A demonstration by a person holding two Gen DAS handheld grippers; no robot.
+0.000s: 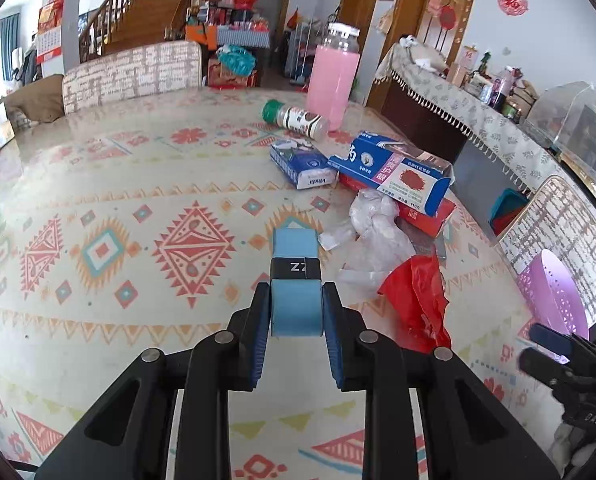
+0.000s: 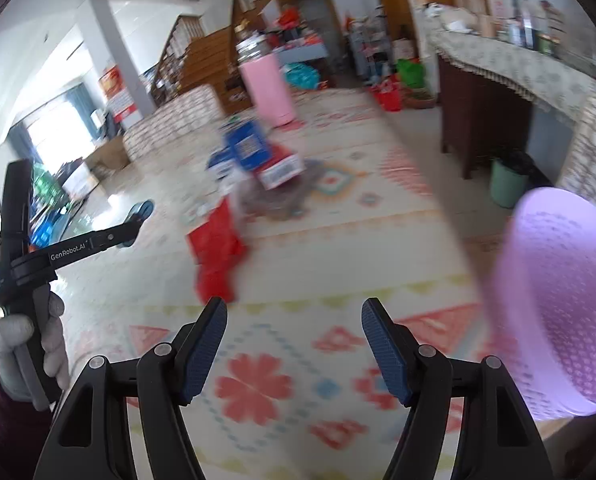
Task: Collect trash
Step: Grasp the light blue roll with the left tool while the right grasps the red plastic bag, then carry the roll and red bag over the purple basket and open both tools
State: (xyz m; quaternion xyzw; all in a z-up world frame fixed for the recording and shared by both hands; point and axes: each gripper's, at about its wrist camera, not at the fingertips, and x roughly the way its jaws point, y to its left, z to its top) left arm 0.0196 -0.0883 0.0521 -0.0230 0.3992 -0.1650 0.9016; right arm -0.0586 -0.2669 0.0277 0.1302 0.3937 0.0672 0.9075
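Trash leads with the light blue box clamped between the blue pads of the left gripper, its long axis running straight out along the fingers, away from the camera, a black band marked ZZ across its middle and its far end held above the patterned tablecloth. Left of that box the cloth lies bare all the way to the table's left edge, giving wide room to move. Just right of the box sits a crumpled red plastic bag, and beyond that bag clear plastic wrap with white paper scraps. Farther from the box, the blue toothpaste carton lies on a red carton, long axes slanting toward the table's right edge; a small blue-and-white pack is beside them. Beyond, a clear spice bottle with a green cap lies on its side, cap pointing left, next to an upright jar of pink liquid. The right gripper has its jaws spread with nothing between them, over open cloth near the table's near edge. To its right a lilac plastic basket stands at the table's right edge. A gloved hand grips the left gripper's handle
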